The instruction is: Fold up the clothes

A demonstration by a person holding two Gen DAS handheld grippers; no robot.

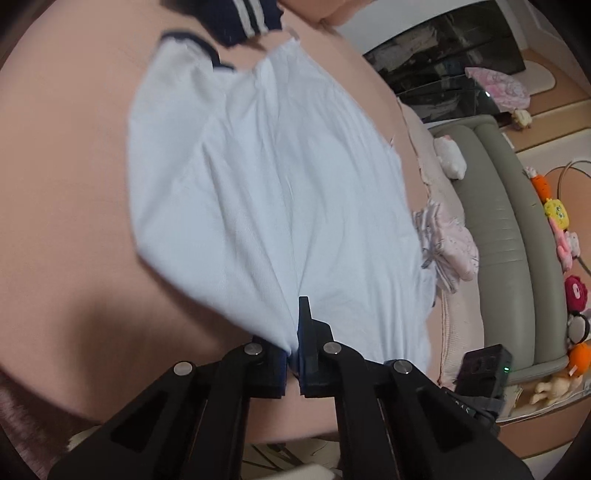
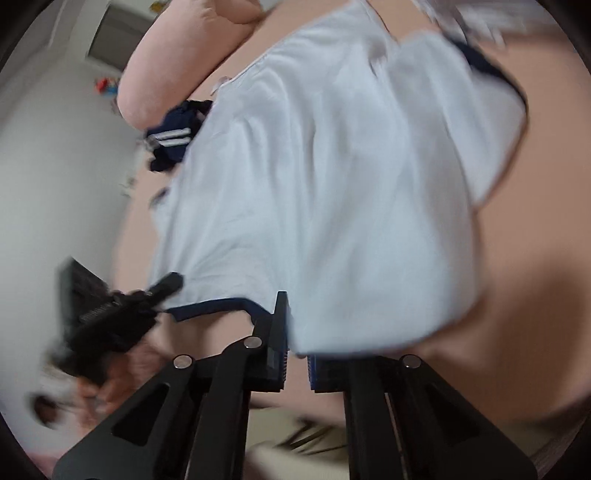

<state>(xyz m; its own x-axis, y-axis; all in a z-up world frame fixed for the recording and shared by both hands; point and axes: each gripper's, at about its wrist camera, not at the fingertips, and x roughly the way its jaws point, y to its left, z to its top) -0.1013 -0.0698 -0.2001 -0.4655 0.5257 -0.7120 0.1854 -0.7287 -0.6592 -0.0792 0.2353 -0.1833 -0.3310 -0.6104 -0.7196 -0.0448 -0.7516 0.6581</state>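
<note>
A white shirt with navy trim [image 1: 266, 177] lies spread on a pink bed [image 1: 66, 192]. My left gripper [image 1: 293, 347] is shut on the shirt's near edge, the cloth pinched between its fingers. In the right wrist view the same shirt [image 2: 325, 192] fills the middle. My right gripper [image 2: 297, 350] is shut on its near hem beside the navy band [image 2: 210, 306]. The left gripper [image 2: 122, 314] shows at the left of that view, blurred, holding the same hem. A navy collar with white stripes [image 1: 243, 18] lies at the shirt's far end.
A folded pink garment [image 1: 450, 247] sits at the bed's right edge. A grey padded bench [image 1: 509, 229], plush toys [image 1: 561, 229] and a dark glass cabinet [image 1: 450, 70] stand to the right. A pink pillow [image 2: 173, 59] lies at the bed's far end.
</note>
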